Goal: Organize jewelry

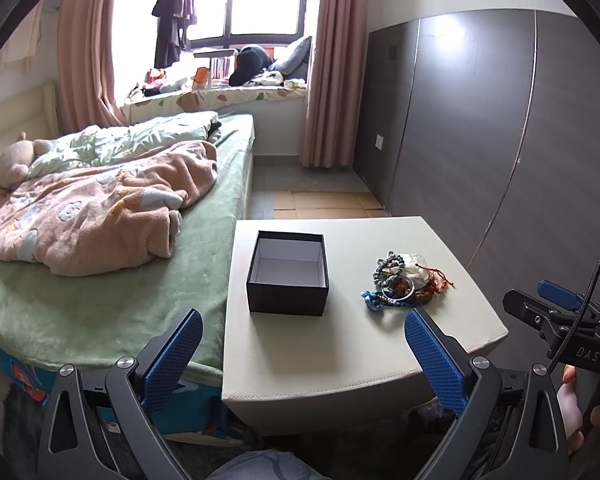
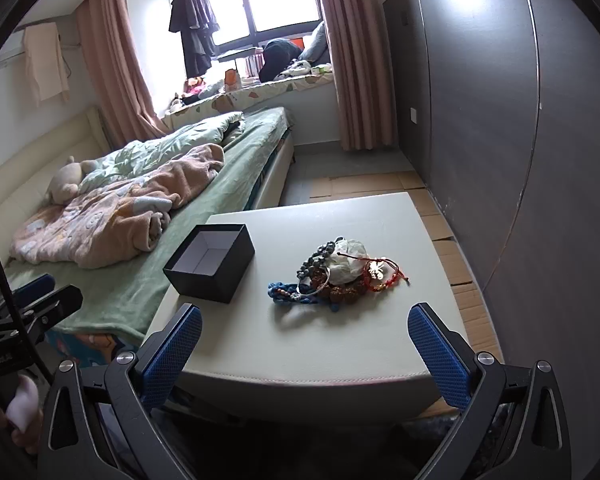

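An open black box [image 1: 287, 273] with a white inside stands empty on the left part of a cream stool top [image 1: 340, 344]. It also shows in the right wrist view [image 2: 210, 262]. A pile of jewelry [image 1: 406, 278] lies to its right: bead bracelets, a blue braided cord, a silver bangle, red string bracelets and a white pouch. The pile also shows in the right wrist view [image 2: 336, 276]. My left gripper [image 1: 304, 344] is open and empty, short of the box. My right gripper [image 2: 305, 344] is open and empty, short of the pile.
A bed [image 1: 112, 240] with a green sheet and a pink blanket borders the stool on the left. A dark wardrobe [image 1: 480, 140] stands to the right. Cardboard sheets [image 2: 452, 240] lie on the floor between stool and wardrobe.
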Demonstrator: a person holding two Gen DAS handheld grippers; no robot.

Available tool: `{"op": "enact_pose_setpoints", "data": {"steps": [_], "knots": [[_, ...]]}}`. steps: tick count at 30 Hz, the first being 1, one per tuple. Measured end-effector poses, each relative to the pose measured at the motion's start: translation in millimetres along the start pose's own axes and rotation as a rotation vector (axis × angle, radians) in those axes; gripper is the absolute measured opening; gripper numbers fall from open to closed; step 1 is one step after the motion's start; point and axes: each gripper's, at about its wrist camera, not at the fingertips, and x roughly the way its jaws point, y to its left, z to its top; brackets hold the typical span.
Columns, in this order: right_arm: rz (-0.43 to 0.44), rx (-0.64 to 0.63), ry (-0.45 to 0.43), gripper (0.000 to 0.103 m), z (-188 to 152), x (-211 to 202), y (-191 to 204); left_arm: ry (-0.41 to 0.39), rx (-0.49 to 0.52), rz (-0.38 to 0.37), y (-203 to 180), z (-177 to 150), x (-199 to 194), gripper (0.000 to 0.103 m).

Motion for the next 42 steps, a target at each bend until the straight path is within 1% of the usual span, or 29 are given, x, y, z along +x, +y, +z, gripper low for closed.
{"op": "enact_pose_setpoints", "data": {"steps": [15, 35, 39, 42], "knots": [[-0.005, 0.018, -0.012, 0.103, 6, -4, -2, -0.004, -0.012, -0.011, 0, -1, -3, 0.101], [-0.043, -0.013, -0.008, 0.103, 2, -2, 6, -0.003, -0.025, -0.014, 6, -1, -4, 0.101], [-0.052, -0.004, -0.001, 0.103, 3, 1, 3, 0.004, -0.021, -0.016, 1, 1, 1, 0.101], [-0.057, 0.029, 0.003, 0.103, 5, 3, -5, 0.010, -0.011, -0.028, -5, 4, 6, 0.101]]}}
